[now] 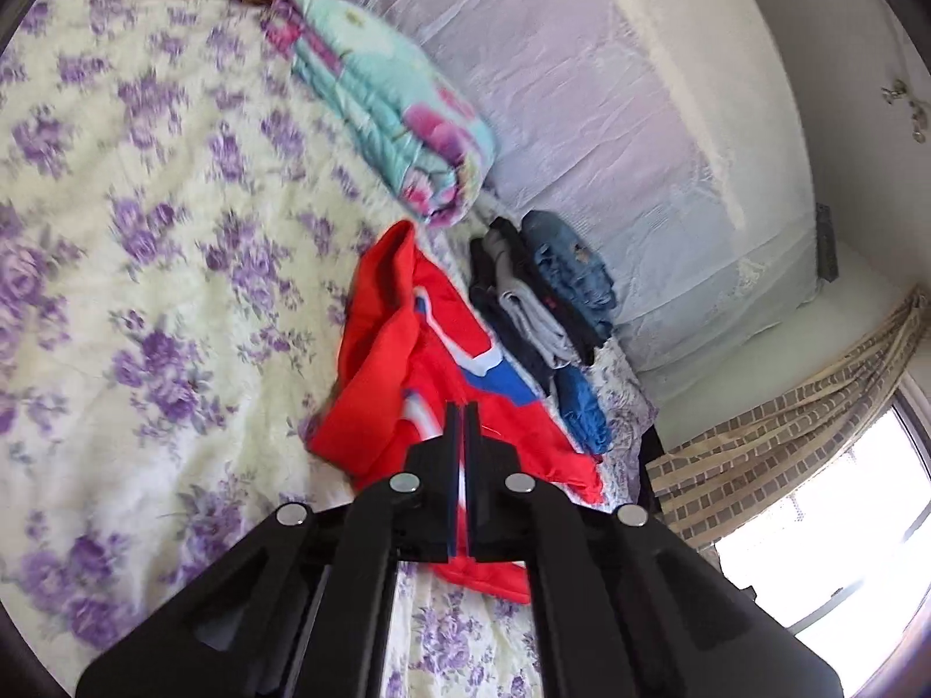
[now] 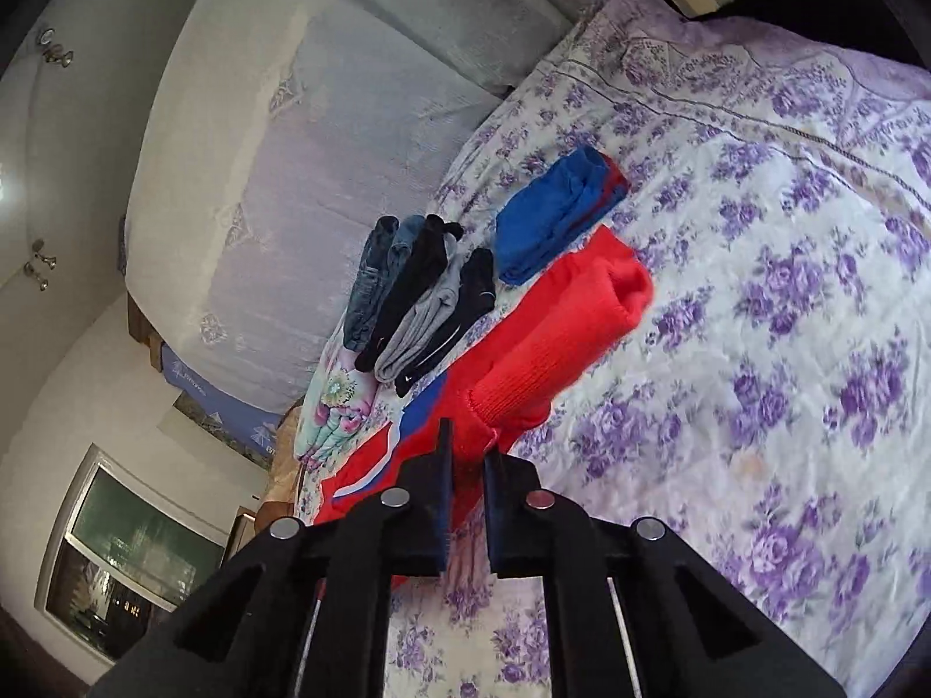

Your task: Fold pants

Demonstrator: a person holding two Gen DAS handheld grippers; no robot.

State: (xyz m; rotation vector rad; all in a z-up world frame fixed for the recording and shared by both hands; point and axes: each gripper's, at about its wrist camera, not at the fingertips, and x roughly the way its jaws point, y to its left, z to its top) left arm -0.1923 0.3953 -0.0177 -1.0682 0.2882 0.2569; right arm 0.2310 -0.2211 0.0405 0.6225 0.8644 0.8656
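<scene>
While the red pants [image 1: 401, 360] lie crumpled on the flowered bedspread [image 1: 145, 232] beside a stack of folded clothes [image 1: 541, 291], the left gripper [image 1: 464, 407] pinches their fabric, and the right gripper [image 2: 468, 442] pinches one red leg.

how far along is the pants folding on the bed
Done: a row of folded garments and blue folded shorts lie on the floral bedspread. In hand: the red pants, with the left gripper and right gripper both clamped on their fabric. Left: the red pants are bunched and unfolded, so every fold remains.
</scene>
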